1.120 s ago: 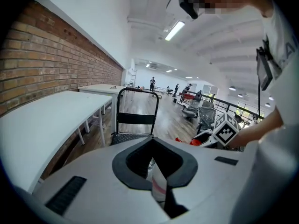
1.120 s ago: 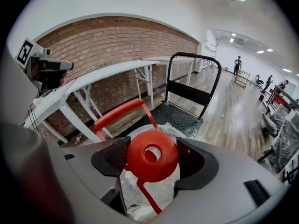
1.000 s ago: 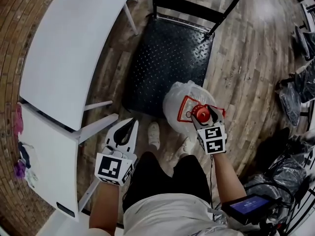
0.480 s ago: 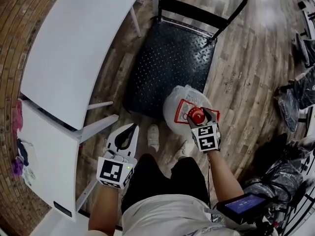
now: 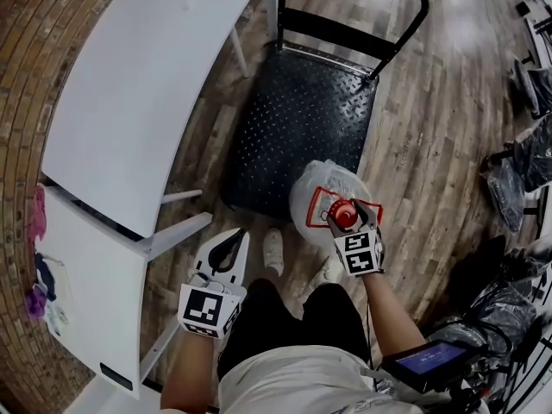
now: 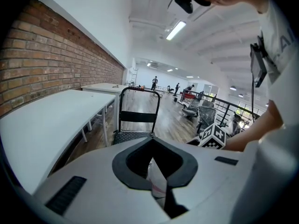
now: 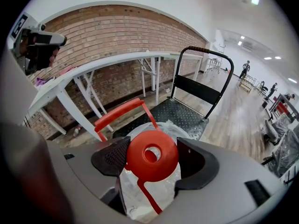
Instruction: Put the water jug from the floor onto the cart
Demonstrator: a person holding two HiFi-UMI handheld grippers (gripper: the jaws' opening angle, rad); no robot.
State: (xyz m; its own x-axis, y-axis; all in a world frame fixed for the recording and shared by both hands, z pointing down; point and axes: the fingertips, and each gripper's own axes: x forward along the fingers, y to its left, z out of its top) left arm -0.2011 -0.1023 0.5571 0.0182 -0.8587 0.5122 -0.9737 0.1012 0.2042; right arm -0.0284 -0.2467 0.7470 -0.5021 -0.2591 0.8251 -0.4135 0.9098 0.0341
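The water jug (image 5: 317, 195) is clear plastic with a red cap (image 5: 346, 215) and a red carry handle (image 7: 118, 111). My right gripper (image 5: 348, 216) is shut on the cap, one jaw on each side of it (image 7: 150, 156). The jug hangs at the near right corner of the cart's black tread-plate deck (image 5: 302, 119); whether it touches the floor is hidden. The cart's black push handle (image 5: 355, 31) stands at the far end. My left gripper (image 5: 238, 233) is shut and holds nothing, low at the left near the person's legs, with the cart (image 6: 136, 117) ahead of it.
Two white tables (image 5: 138, 102) (image 5: 82, 291) stand along the brick wall at the left, their legs (image 5: 177, 227) close to my left gripper. The person's shoes (image 5: 272, 250) are by the cart's near edge. Black bags (image 5: 511, 179) and a screen device (image 5: 431, 360) lie at the right.
My right gripper keeps its hold on the cap, and the jug has drifted slightly left at the cart's near corner. The left gripper has barely moved.
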